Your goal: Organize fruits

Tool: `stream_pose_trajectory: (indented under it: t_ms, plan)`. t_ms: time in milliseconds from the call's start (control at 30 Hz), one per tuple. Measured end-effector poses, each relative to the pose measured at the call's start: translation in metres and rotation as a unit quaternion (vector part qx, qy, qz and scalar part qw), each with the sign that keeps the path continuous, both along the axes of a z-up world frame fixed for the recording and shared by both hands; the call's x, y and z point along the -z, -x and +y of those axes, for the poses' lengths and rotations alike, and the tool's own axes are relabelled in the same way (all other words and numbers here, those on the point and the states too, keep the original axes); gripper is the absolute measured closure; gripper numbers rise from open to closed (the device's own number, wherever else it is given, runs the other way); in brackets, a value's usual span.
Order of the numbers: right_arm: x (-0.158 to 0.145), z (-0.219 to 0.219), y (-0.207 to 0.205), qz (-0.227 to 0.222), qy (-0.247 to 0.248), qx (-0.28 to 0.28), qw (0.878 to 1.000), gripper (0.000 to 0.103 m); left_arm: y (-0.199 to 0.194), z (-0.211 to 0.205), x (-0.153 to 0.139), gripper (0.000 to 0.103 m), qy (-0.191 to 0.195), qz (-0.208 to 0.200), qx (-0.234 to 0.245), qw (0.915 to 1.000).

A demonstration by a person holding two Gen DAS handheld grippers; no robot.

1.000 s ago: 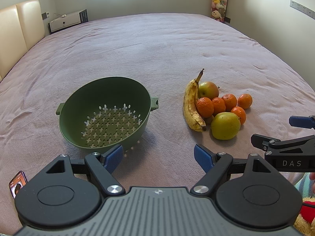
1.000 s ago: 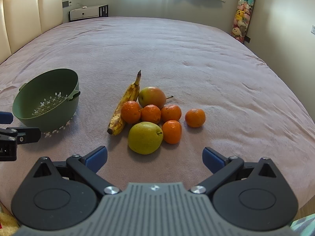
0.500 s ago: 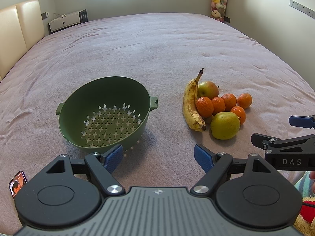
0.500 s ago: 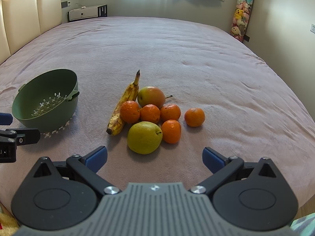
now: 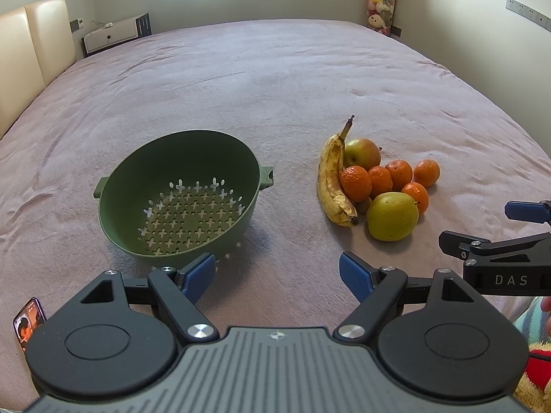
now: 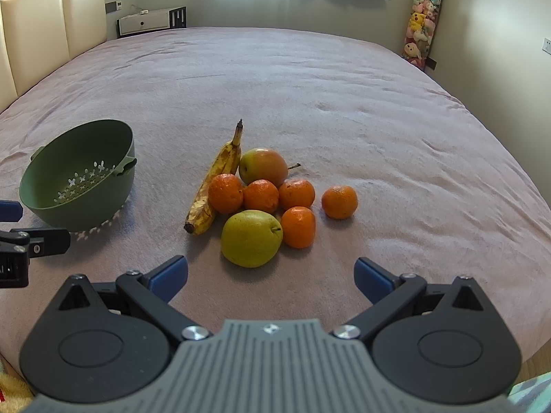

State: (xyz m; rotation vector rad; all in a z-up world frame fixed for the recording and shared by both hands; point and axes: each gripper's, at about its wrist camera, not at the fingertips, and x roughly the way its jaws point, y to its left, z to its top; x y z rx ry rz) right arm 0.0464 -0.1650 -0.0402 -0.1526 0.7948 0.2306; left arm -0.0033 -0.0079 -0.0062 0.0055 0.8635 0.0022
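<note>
An empty green colander (image 5: 179, 199) (image 6: 77, 179) sits on the pink bedspread. To its right lies a fruit pile: a spotted banana (image 5: 332, 175) (image 6: 215, 186), a red-green apple (image 5: 361, 153) (image 6: 263, 167), a green pear (image 5: 392, 215) (image 6: 251, 237) and several mandarins (image 5: 356, 182) (image 6: 339, 201). My left gripper (image 5: 277, 275) is open and empty, just in front of the colander. My right gripper (image 6: 270, 277) is open and empty, just in front of the pear; it also shows in the left wrist view (image 5: 499, 237).
The bedspread (image 6: 310, 86) stretches far behind the fruit. A cream headboard (image 6: 51, 24) is at the left, a white cabinet (image 6: 151, 22) at the back, a plush-toy holder (image 6: 422, 20) at the back right. A phone (image 5: 29, 320) lies near the bed's front edge.
Both grippers have crept slightly forward; the right one is a little closer to the pear. Nothing else moved.
</note>
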Motion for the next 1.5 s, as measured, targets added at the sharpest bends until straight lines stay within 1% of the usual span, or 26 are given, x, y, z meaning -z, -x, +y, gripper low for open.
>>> stream_pose_trajectory:
  t_ms: [267, 567, 667, 800, 867, 900, 967, 1000, 1067, 1100, 1167, 1233, 1267, 1333, 1400, 1500]
  plan:
    - [0.002, 0.000, -0.004, 0.006, 0.000, 0.003, 1.000, 0.004, -0.003, 0.000, 0.002, 0.007, 0.004, 0.004, 0.001, 1.0000]
    - [0.003, 0.000, -0.005, 0.001, 0.005, 0.003, 1.000, 0.004, -0.007, -0.002, 0.004, 0.008, 0.012, 0.010, 0.004, 0.9999]
    - [0.006, -0.002, -0.007, 0.000, 0.005, 0.003, 1.000, 0.004, -0.010, -0.003, 0.006, 0.013, 0.020, 0.012, 0.007, 0.9997]
    - [0.006, -0.006, -0.008, -0.017, -0.002, -0.012, 1.000, 0.004, -0.014, -0.008, 0.010, 0.020, 0.032, 0.013, 0.022, 0.9992]
    - [0.005, -0.008, -0.009, -0.025, -0.005, -0.019, 0.999, 0.004, -0.017, -0.010, 0.012, 0.026, 0.038, 0.011, 0.030, 0.9988]
    - [0.005, -0.008, -0.011, -0.027, -0.005, -0.022, 0.999, 0.005, -0.019, -0.012, 0.013, 0.030, 0.043, 0.011, 0.036, 0.9984]
    - [0.007, -0.011, -0.014, -0.023, -0.010, -0.028, 0.999, 0.017, -0.024, -0.014, 0.015, 0.035, 0.054, 0.009, 0.044, 0.9975]
    - [0.008, -0.012, -0.016, -0.015, -0.015, -0.030, 0.999, 0.019, -0.026, -0.016, 0.016, 0.038, 0.058, 0.008, 0.049, 0.9971]
    - [0.011, -0.014, -0.022, 0.004, -0.028, -0.033, 0.999, 0.028, -0.032, -0.019, 0.017, 0.043, 0.065, 0.006, 0.057, 0.9962]
    - [0.012, -0.015, -0.025, 0.012, -0.033, -0.034, 0.999, 0.030, -0.035, -0.021, 0.017, 0.045, 0.068, 0.004, 0.061, 0.9958]
    - [0.014, -0.015, -0.032, 0.024, -0.042, -0.035, 0.998, 0.036, -0.040, -0.023, 0.018, 0.047, 0.075, 0.003, 0.068, 0.9949]
    - [0.015, -0.014, -0.038, 0.029, -0.042, -0.035, 0.998, 0.039, -0.045, -0.026, 0.019, 0.050, 0.082, 0.002, 0.076, 0.9937]
    - [0.016, -0.013, -0.041, 0.032, -0.043, -0.034, 0.998, 0.042, -0.049, -0.028, 0.020, 0.050, 0.081, 0.002, 0.081, 0.9934]
    - [0.017, -0.012, -0.048, 0.040, -0.046, -0.030, 0.998, 0.044, -0.055, -0.033, 0.023, 0.050, 0.073, 0.006, 0.084, 0.9938]
    - [0.019, -0.011, -0.055, 0.045, -0.047, -0.024, 0.998, 0.044, -0.061, -0.034, 0.027, 0.050, 0.067, 0.014, 0.080, 0.9944]
    - [0.020, -0.011, -0.067, 0.055, -0.054, -0.017, 0.997, 0.045, -0.071, -0.031, 0.030, 0.053, 0.070, 0.026, 0.067, 0.9949]
